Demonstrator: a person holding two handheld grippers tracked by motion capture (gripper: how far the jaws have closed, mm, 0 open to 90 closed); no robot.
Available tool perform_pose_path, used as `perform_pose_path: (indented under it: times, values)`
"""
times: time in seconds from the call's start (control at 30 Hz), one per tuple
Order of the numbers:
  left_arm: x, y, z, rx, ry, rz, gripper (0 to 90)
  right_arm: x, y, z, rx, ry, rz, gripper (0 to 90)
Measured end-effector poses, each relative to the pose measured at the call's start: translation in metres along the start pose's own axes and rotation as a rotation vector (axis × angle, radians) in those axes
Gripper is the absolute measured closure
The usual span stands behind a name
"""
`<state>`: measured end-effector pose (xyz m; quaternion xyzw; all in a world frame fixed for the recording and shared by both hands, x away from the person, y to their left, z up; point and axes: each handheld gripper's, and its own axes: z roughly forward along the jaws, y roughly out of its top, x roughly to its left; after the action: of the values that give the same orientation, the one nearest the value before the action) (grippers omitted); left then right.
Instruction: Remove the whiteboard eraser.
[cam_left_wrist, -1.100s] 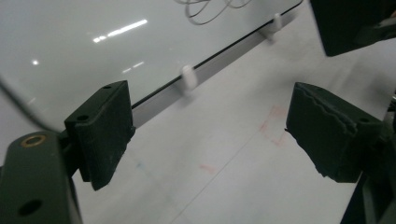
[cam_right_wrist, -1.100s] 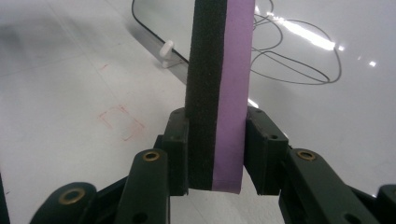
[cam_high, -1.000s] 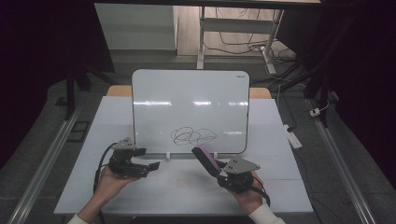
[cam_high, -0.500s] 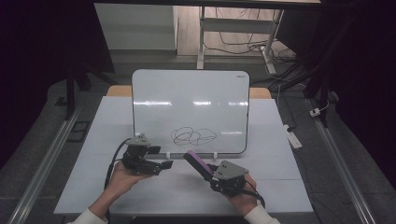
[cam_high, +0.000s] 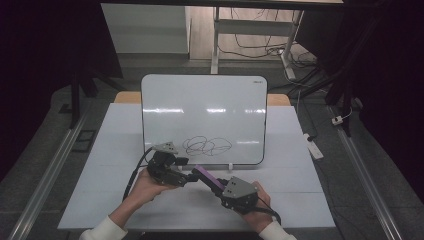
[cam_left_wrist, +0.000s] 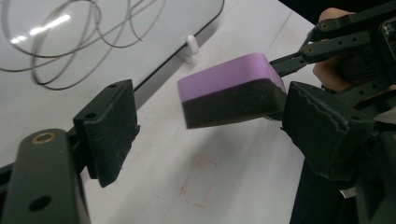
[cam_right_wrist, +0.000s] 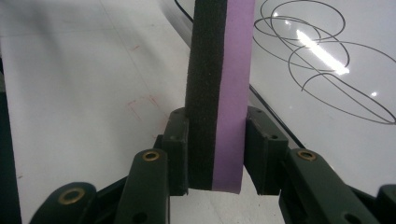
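Observation:
A purple-and-black eraser block (cam_high: 205, 176) sticks out from my right gripper (cam_high: 220, 185), which is shut on its near end; in the right gripper view both pads press the eraser (cam_right_wrist: 219, 70) edge-on. My left gripper (cam_high: 192, 176) has come up to the eraser's free end. In the left gripper view the eraser (cam_left_wrist: 229, 95) lies between the jaws of the left gripper (cam_left_wrist: 215, 130), near the right pad and well clear of the left pad. These jaws have just been closing and are still open. The whiteboard (cam_high: 200, 110) behind carries a black scribble (cam_high: 207, 146).
The whiteboard leans upright at the back of the white table (cam_high: 300, 200), on small white feet (cam_left_wrist: 190, 46). A faint red rectangle mark (cam_left_wrist: 198, 186) is on the table below the eraser. Cables and a desk frame lie on the floor beyond.
My left gripper has moved right to the eraser, and its jaws now straddle the eraser's free end. The right gripper has sunk a little and shifted with the eraser.

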<state>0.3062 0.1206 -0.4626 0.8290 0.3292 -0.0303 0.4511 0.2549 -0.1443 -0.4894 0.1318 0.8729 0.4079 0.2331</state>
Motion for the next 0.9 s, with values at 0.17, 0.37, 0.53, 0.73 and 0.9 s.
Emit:
perform_pose_path:
  times: [0.17,0.37,0.53,0.73,0.9]
  values:
    - [0.001,0.002,0.005,0.011,-0.047,-0.009,22.3,0.003,0.000,0.000,-0.001,-0.009,-0.039,63.3]
    - [0.005,0.002,0.009,0.036,-0.099,-0.024,26.3,0.009,0.001,0.000,-0.003,-0.034,-0.102,63.3]
    - [0.007,0.000,0.014,0.065,-0.156,-0.043,30.0,0.012,0.001,0.000,-0.012,-0.050,-0.132,63.3]
    - [0.007,0.000,0.014,0.080,-0.153,-0.045,37.0,0.013,0.000,0.001,-0.004,-0.062,-0.156,62.7]
    - [0.003,-0.001,0.014,0.087,-0.099,-0.006,37.8,0.012,-0.001,0.003,0.015,-0.022,-0.137,54.1]
